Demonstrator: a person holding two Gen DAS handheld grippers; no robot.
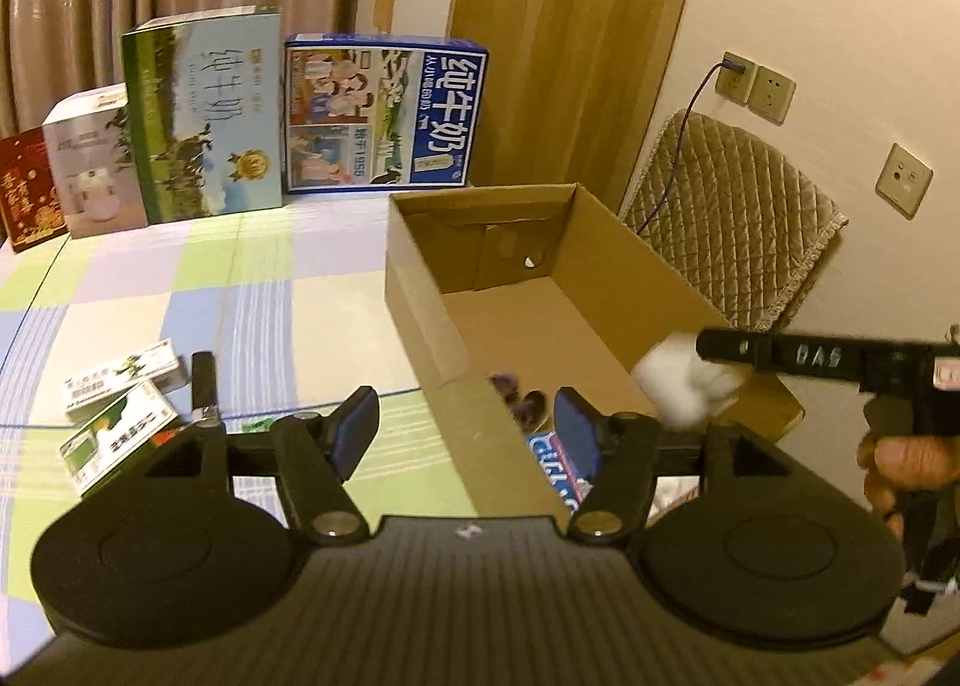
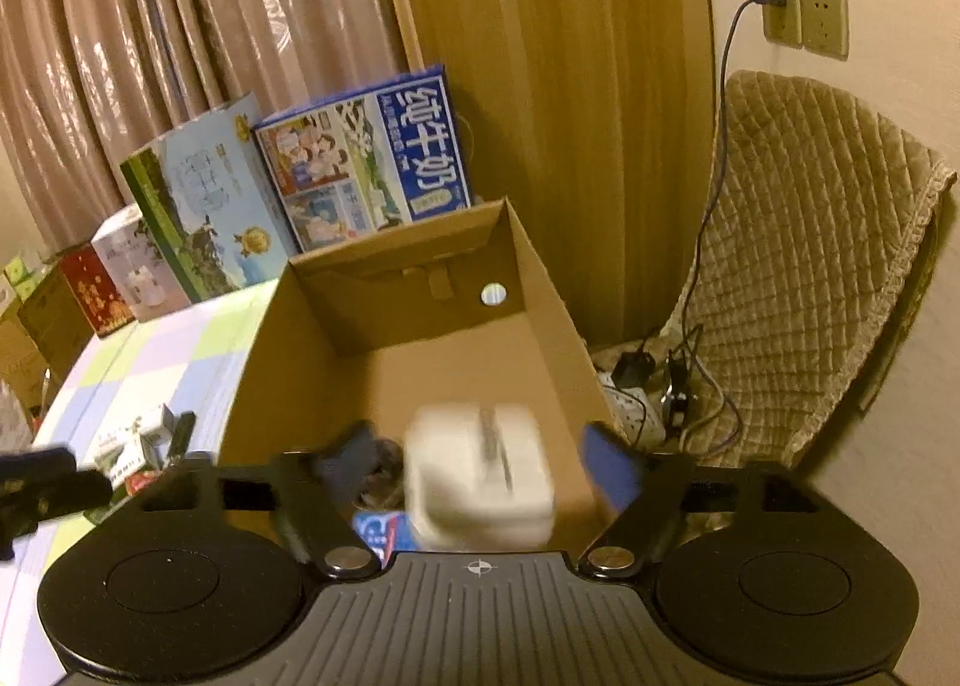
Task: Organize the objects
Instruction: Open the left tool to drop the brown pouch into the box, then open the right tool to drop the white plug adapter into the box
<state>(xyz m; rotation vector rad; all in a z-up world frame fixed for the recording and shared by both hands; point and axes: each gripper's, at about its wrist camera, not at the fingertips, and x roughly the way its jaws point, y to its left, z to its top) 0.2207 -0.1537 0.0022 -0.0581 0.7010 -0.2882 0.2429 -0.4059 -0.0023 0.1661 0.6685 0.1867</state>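
An open cardboard box [image 1: 420, 290] stands on the checked tablecloth; it also shows in the right wrist view [image 2: 270, 362]. My left gripper [image 1: 465, 428] is open and empty, its fingers astride the box's near left wall. My right gripper [image 2: 480, 458] is open above the box; a blurred white packet [image 2: 480, 482] is between its spread fingers, apart from both pads. In the left wrist view the packet [image 1: 684, 380] is under the right gripper's tip. A blue-printed pack [image 1: 555, 458] and a dark purple item [image 1: 528, 404] lie inside the box.
Two small green-and-white boxes [image 1: 120, 404] lie on the table left of the cardboard box. Milk cartons [image 1: 378, 116] and other boxes line the far edge by the curtain. A quilted chair [image 2: 810, 278] and cables are to the right.
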